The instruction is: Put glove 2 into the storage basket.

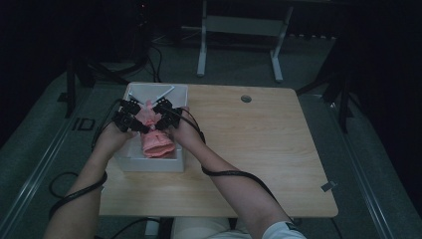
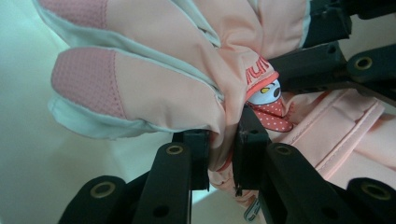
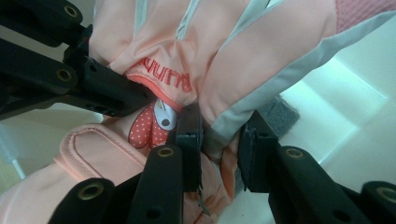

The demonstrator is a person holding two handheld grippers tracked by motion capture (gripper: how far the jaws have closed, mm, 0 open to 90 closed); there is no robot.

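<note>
Dim room, one wooden table [image 1: 249,149] carrying one white box [image 1: 149,162] at its left edge. Two claws work over it. Left claw [image 1: 130,119] is clamped on a fold of the upper pink glove [image 2: 187,88], squeezed thin between its pads. A second glove [image 2: 345,135] lies just beyond those jaws (its cuff alone shows). Right claw [image 1: 161,115], facing the left one, pinches the same upper glove by its grey-trimmed edge. Box walls hem both claws in.
</note>
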